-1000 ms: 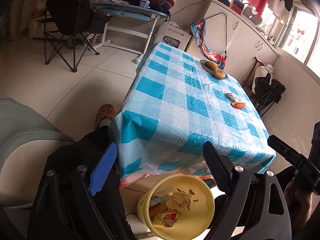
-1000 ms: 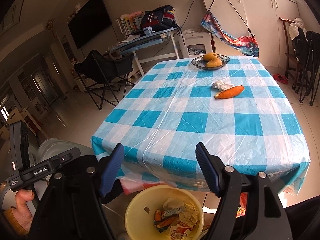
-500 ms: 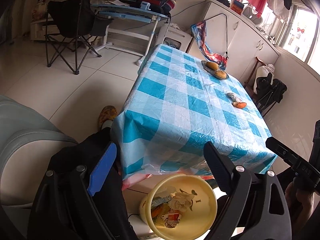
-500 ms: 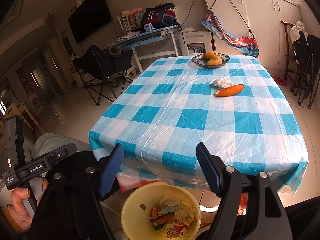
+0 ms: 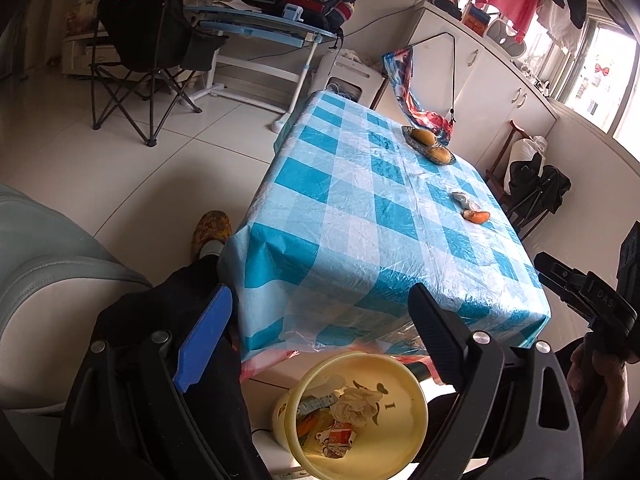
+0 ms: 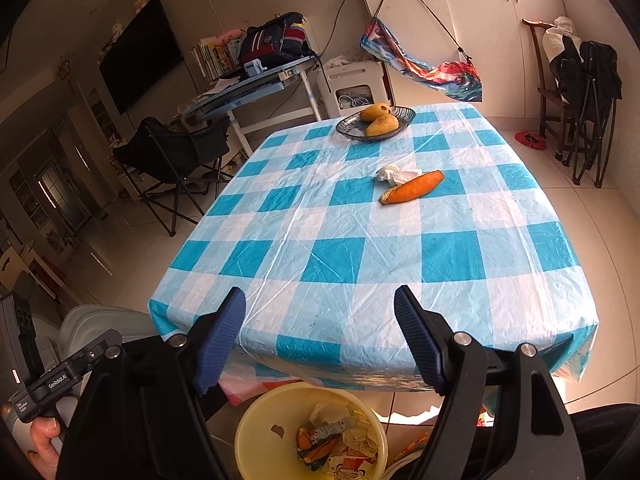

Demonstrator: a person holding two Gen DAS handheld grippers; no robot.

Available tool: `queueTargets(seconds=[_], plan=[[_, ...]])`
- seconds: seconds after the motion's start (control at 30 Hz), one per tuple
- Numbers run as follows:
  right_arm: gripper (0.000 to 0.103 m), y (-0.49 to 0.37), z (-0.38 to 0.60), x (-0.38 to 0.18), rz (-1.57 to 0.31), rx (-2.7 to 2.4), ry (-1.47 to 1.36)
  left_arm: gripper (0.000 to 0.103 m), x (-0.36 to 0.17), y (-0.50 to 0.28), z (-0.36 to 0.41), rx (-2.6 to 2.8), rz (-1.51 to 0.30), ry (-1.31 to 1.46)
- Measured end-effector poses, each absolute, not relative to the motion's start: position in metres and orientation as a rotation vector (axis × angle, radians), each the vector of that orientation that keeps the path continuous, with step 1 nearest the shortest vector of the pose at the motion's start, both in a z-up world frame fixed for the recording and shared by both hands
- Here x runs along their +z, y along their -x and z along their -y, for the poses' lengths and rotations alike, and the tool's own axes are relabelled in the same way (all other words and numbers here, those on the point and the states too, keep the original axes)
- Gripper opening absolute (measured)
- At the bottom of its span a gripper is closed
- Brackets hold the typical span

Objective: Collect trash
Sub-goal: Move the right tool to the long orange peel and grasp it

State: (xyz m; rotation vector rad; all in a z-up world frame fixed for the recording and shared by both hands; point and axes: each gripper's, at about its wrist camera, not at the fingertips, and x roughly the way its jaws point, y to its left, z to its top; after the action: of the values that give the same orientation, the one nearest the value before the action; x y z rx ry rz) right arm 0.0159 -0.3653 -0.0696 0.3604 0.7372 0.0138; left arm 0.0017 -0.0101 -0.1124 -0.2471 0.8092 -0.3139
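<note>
An orange peel [image 6: 414, 187] and a crumpled white tissue [image 6: 394, 172] lie side by side on the blue-and-white checked table [image 6: 360, 248]; both also show in the left wrist view, peel [image 5: 477, 216] and tissue [image 5: 461, 199]. A yellow trash bin [image 6: 260, 432] with wrappers and tissue in it stands on the floor below the table's near edge, also in the left wrist view [image 5: 400, 432]. My left gripper [image 5: 316, 320] is open and empty above the bin. My right gripper [image 6: 320, 312] is open and empty over the table's near edge.
A glass dish with two mangoes [image 6: 376, 122] sits at the table's far end. A black folding chair [image 6: 172, 152] and a desk [image 6: 248, 84] stand to the far left. White cabinets [image 6: 480, 20] and folded chairs [image 6: 584, 92] are at the right.
Both grippers have drawn a little up and toward the table; the right one now looks more over the tabletop. Both stay open and empty.
</note>
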Motion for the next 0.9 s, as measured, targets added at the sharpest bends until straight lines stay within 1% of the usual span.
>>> queueTargets(seconds=[0.23,0.43,0.6,0.7,0.77,0.8,0.87,0.9], plan=[[0.073,-0.068,0.412,-0.086,-0.817,-0.06,-0.47,0.087,-0.118,-0.007,0.015,-0.308,-0.826,0.233],[0.071,-0.109,0.442,-0.1,-0.834,-0.11,-0.545,0.088,-0.126,-0.019,0.018,-0.299,-0.848,0.234],[0.062,-0.144,0.448,-0.111,-0.874,-0.134,-0.517,0.088,-0.131,-0.032,0.023,-0.295,-0.853,0.231],[0.055,-0.164,0.448,-0.118,-0.905,-0.139,-0.483,0.088,-0.131,-0.041,0.025,-0.296,-0.856,0.239],[0.046,-0.175,0.446,-0.121,-0.924,-0.138,-0.457,0.088,-0.128,-0.049,0.026,-0.3,-0.853,0.246],[0.043,-0.18,0.444,-0.121,-0.926,-0.132,-0.433,0.088,-0.126,-0.054,0.028,-0.303,-0.851,0.247],[0.032,-0.188,0.441,-0.121,-0.953,-0.105,-0.391,0.088,-0.122,-0.065,0.035,-0.318,-0.845,0.232],[0.031,-0.191,0.439,-0.12,-0.968,-0.085,-0.367,0.088,-0.119,-0.072,0.041,-0.332,-0.84,0.218]])
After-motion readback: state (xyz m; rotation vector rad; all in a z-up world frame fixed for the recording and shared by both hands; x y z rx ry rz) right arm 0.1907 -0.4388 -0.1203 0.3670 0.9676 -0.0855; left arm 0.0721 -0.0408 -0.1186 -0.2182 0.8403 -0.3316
